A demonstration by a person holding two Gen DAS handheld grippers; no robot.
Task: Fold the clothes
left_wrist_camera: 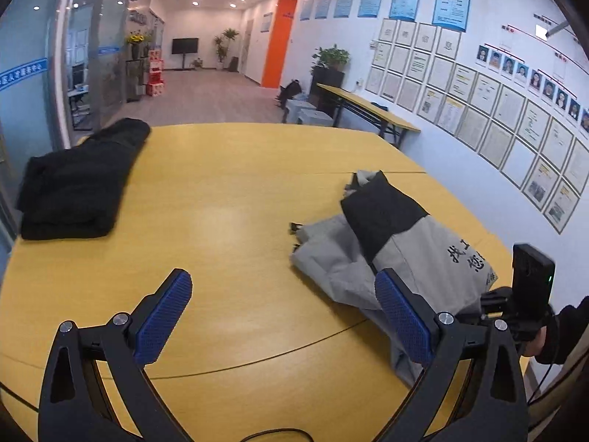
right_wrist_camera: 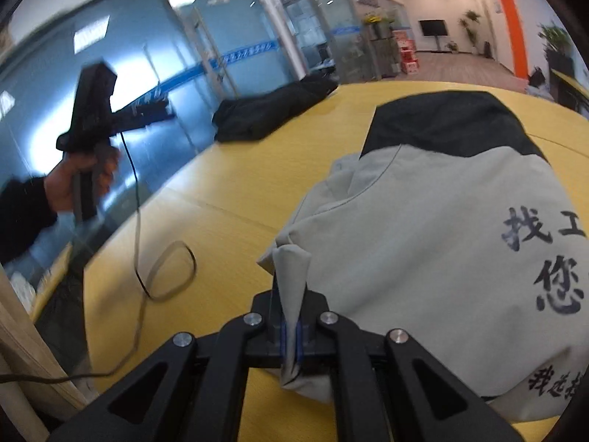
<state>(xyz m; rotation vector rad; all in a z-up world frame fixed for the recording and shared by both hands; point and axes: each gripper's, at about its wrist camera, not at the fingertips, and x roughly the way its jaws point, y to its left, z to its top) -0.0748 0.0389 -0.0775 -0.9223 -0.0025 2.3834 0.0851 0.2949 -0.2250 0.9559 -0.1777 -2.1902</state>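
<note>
We work over a wide yellow wooden table (left_wrist_camera: pixel 239 199), which fills the space ahead of both pairs of fingers. On it, to the right of our left gripper's (left_wrist_camera: pixel 283 316) right finger and partly behind that finger, lies the grey jacket (left_wrist_camera: pixel 423 250) with a black panel and dark printed characters, loosely bunched. In the right wrist view the same jacket spreads ahead and to the right of the fingers. Far ahead and to the left of the left fingers, near the table's far edge, rests a folded black garment (left_wrist_camera: pixel 77 180), well apart from the jacket.

Our left gripper hangs above bare table with its blue-padded fingers (left_wrist_camera: pixel 163 316) spread wide, nothing between them. The right wrist view shows it raised in the person's left hand (right_wrist_camera: pixel 79 180), blurred, against a glass wall, a black cable (right_wrist_camera: pixel 165 276) trailing from it down to a loop on the table.

Our right gripper (right_wrist_camera: pixel 291 335) has its fingers pressed together on a peaked fold of the grey jacket's fabric, which stands up between the pads just in front of them.
</note>
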